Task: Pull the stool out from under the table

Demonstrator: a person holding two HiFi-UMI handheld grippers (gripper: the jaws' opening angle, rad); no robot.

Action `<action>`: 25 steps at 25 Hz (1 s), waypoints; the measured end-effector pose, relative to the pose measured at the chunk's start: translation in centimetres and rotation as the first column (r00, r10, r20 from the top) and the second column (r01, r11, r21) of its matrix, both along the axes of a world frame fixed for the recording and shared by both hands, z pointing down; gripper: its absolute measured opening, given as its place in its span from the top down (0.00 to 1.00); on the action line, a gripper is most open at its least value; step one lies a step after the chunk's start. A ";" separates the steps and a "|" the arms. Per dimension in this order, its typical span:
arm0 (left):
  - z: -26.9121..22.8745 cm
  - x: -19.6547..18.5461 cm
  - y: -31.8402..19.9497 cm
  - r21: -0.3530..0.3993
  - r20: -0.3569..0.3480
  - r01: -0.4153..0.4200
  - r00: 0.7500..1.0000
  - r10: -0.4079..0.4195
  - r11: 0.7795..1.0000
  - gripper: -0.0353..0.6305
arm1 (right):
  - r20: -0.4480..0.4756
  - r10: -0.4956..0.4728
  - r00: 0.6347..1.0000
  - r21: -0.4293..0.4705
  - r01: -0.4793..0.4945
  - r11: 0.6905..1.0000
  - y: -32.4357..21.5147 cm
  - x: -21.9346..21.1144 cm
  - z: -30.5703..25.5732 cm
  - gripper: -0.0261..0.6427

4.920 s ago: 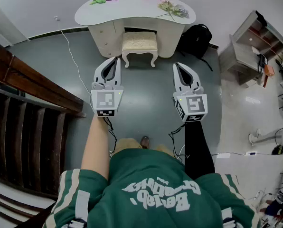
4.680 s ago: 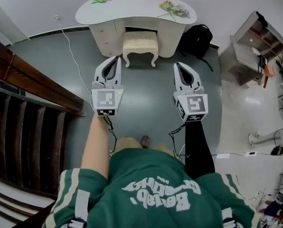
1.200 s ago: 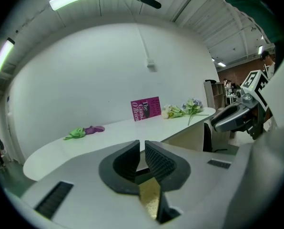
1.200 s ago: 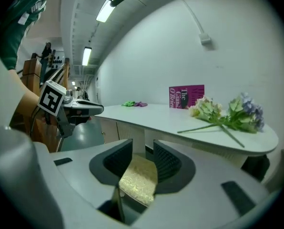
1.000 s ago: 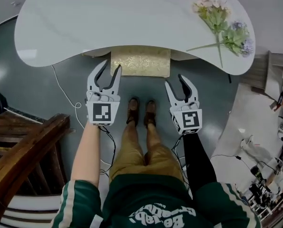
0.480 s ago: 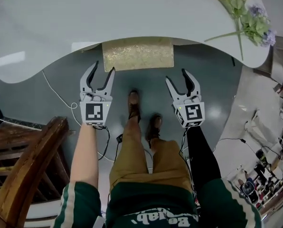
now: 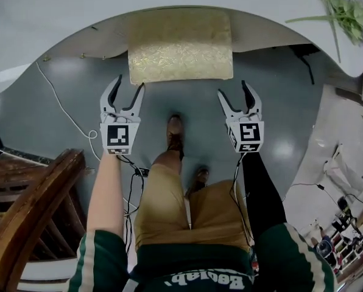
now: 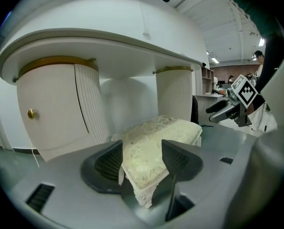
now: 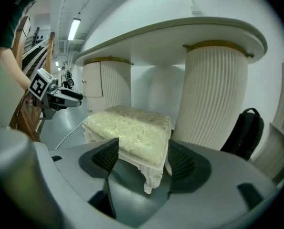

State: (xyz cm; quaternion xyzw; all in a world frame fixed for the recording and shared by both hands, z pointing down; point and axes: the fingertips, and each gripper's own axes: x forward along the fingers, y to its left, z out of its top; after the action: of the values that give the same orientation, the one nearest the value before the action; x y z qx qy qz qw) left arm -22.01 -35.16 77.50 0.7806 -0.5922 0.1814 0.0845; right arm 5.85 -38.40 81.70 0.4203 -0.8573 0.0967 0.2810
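Note:
The stool (image 7: 180, 46) has a cream-gold brocade cushion and white carved legs; its far part is tucked under the white table (image 7: 66, 17). Both grippers hover over the grey floor just short of its near edge, apart from it. My left gripper (image 7: 128, 85) points at the near left corner and its jaws are opening. In the left gripper view that stool (image 8: 154, 140) corner shows between the left gripper (image 8: 142, 151) jaws, untouched. My right gripper (image 7: 234, 91) is also opening; in its own view the stool (image 9: 132, 130) corner leg sits beyond the right gripper (image 9: 143, 149).
A dark wooden chair (image 7: 29, 218) stands at my left. A white cable (image 7: 58, 105) runs over the floor. Flowers (image 7: 346, 8) lie on the tabletop. The person's shoes (image 7: 175, 129) are just behind the grippers. A black backpack (image 9: 244, 132) leans beside the right pedestal (image 9: 213, 97).
The person has walked up to the table and bent closer, so more of the stool shows. Both grippers' jaws have spread wider over the last second.

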 end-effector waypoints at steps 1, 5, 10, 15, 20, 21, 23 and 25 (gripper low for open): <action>1.1 0.0 0.4 -0.011 0.002 0.000 1.000 0.000 1.000 0.56 | 0.000 0.013 1.000 -0.002 -0.013 1.000 -0.1 0.5 1.0 0.46; 5.4 0.1 1.2 -0.054 0.003 0.011 1.000 -0.011 0.999 0.53 | -0.006 0.012 1.000 -0.026 -0.012 1.000 -0.3 1.4 5.3 0.44; 9.1 -0.3 0.8 -0.076 0.007 0.044 0.999 -0.043 0.996 0.53 | -0.015 0.020 1.000 -0.034 -0.020 0.999 -1.5 2.0 9.0 0.42; 12.6 -0.3 0.0 -0.113 0.009 0.025 1.000 -0.024 0.993 0.49 | -0.003 0.022 1.000 -0.038 -0.022 0.999 -3.2 1.8 11.8 0.42; 14.0 -0.5 -1.6 -0.163 -0.064 -0.020 0.998 0.010 0.986 0.46 | -0.003 -0.086 0.996 -0.059 0.086 0.995 -4.4 0.1 12.7 0.47; 14.0 -0.6 -1.7 -0.174 -0.073 -0.021 0.997 0.008 0.985 0.46 | -0.016 -0.097 0.995 -0.053 0.097 0.994 -4.4 0.1 12.7 0.50; 14.0 -0.7 -1.7 -0.193 -0.084 -0.014 0.996 -0.002 0.981 0.48 | -0.042 -0.108 0.993 -0.052 0.105 0.993 -4.5 0.3 12.6 0.55; 14.0 -0.7 -1.4 -0.212 -0.086 -0.006 0.996 -0.013 0.977 0.50 | -0.058 -0.109 0.992 -0.070 0.105 0.992 -4.4 0.4 12.6 0.55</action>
State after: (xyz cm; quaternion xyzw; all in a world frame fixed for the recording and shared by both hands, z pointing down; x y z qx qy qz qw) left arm -22.67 -36.60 91.46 0.7732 -0.5667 0.2090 0.1933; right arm 6.25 -42.81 94.32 0.3668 -0.8659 0.0969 0.3259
